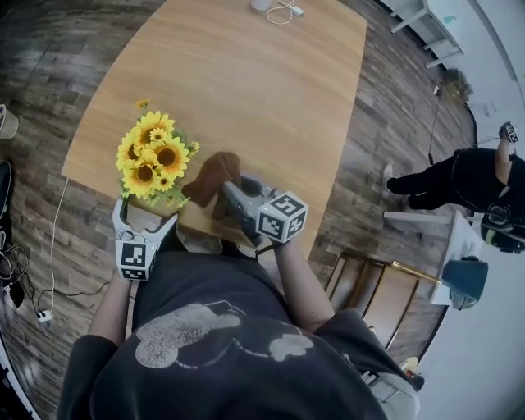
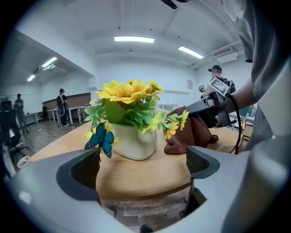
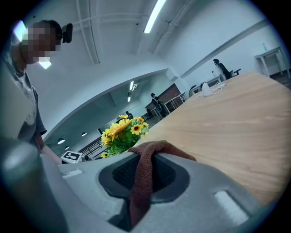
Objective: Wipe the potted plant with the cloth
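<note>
Yellow artificial sunflowers in a cream round pot stand on the light wooden table, near its near-left edge. A blue butterfly ornament sticks out of the pot's left side.

The left gripper sits at the table edge just in front of the pot, jaws wide apart. Nothing is between them and they don't touch the pot.

The right gripper is clamped on a brown terry cloth. The cloth is pinched between the pads and hangs down over them. It is bunched just right of the plant, its lower part resting on the tabletop.

A white cable lies at the table's far end.
</note>
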